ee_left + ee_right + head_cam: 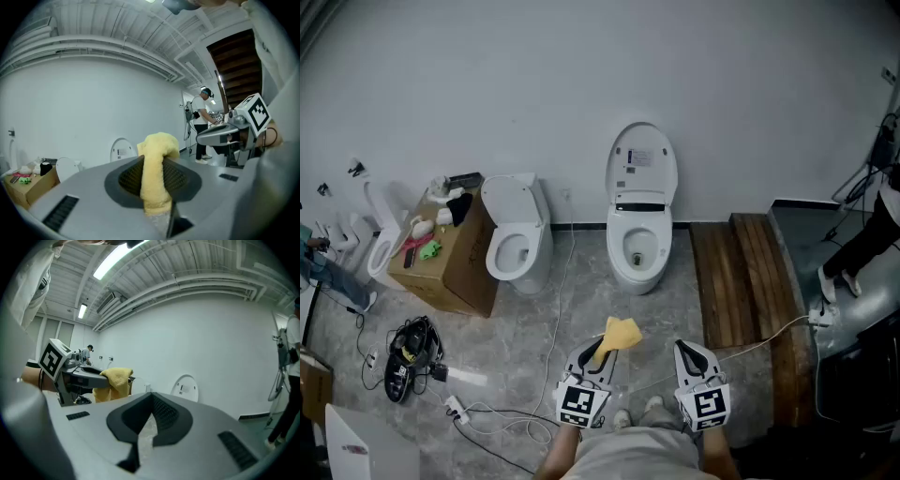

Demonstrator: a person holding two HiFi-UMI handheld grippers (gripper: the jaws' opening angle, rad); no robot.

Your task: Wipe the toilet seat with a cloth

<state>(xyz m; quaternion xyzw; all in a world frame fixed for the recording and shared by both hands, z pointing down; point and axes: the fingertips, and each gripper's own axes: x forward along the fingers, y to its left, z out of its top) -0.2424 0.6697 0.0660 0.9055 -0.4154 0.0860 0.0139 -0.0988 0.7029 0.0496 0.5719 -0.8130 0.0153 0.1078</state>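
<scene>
– Progress on the wiping itself: none that we can see. Our left gripper (598,349) is clamped on the crumpled yellow terry cloth (157,173), which bulges up out of its closed jaws. We stand on the grey stone floor (581,300), well apart from the white toilet with the raised lid (641,164).

– We agree. The cloth hangs in the air just ahead of us, touching nothing but the gripper. The white oval toilet seat (618,248) is down over the bowl, uncovered and open to us. Our right gripper (686,349) has its jaws drawn together with nothing between them.

– So what we have done is get hold of the cloth. What is left, we judge, is nearly everything: walk up to the toilet, lower the cloth onto the seat and rub it round the whole ring.

– We should pick the right toilet. A second white toilet (517,234) stands to the left beside a brown cardboard box (455,267), and a dark wooden platform (741,272) lies to the right. Ours is the one straight ahead.

– We should also mind the white cables (558,309) trailing across the floor between us and the bowl.
</scene>
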